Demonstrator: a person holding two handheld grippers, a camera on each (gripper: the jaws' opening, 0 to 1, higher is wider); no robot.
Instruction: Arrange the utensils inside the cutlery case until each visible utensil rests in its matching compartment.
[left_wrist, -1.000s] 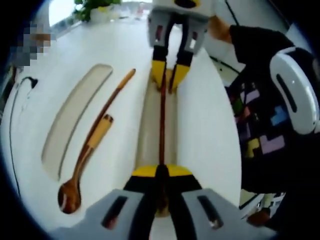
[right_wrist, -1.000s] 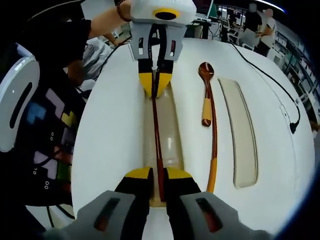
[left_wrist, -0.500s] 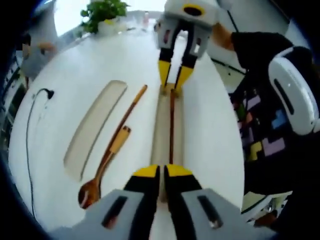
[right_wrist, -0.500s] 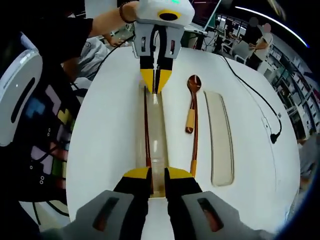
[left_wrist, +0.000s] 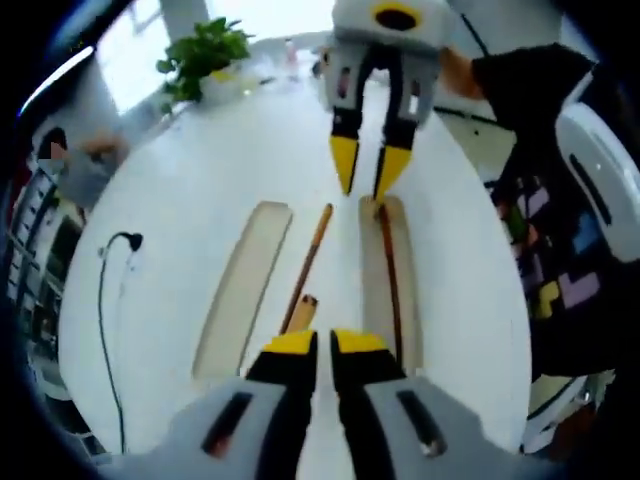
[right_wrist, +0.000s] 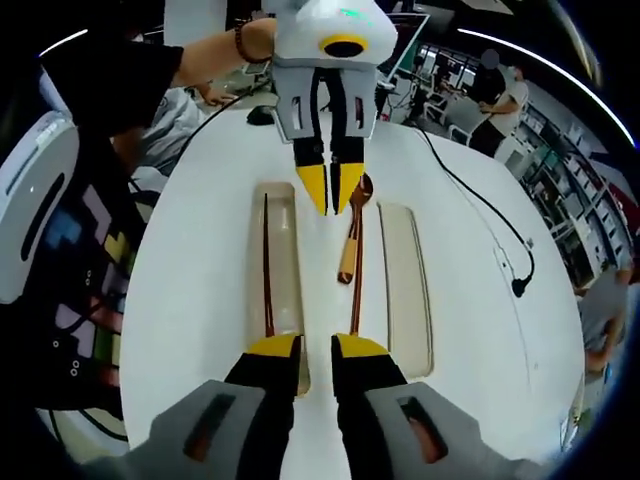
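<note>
A pair of dark brown chopsticks (left_wrist: 391, 275) (right_wrist: 266, 262) lies inside a long beige tray (left_wrist: 372, 290) (right_wrist: 287, 270). Between that tray and a second, bare beige tray (left_wrist: 243, 285) (right_wrist: 403, 280), a wooden spoon (right_wrist: 357, 230) (left_wrist: 312, 245) and a tan-handled utensil (right_wrist: 348, 255) (left_wrist: 299, 311) lie on the white table. My left gripper (left_wrist: 324, 345) (right_wrist: 330, 188) hovers shut with nothing in it, above the spoon's bowl end. My right gripper (right_wrist: 317, 348) (left_wrist: 367, 168) hangs at the opposite end, its jaws slightly apart and holding nothing.
A black cable (left_wrist: 105, 300) (right_wrist: 490, 215) runs across the round white table (left_wrist: 180, 180) beyond the bare tray. A potted plant (left_wrist: 205, 55) stands at the far edge. The person's dark sleeve and a white headset (right_wrist: 35, 210) are beside the chopstick tray.
Both grippers have let go of the chopsticks, which now rest in the tray. Both have lifted and pulled back, shifting sideways toward the spoon.
</note>
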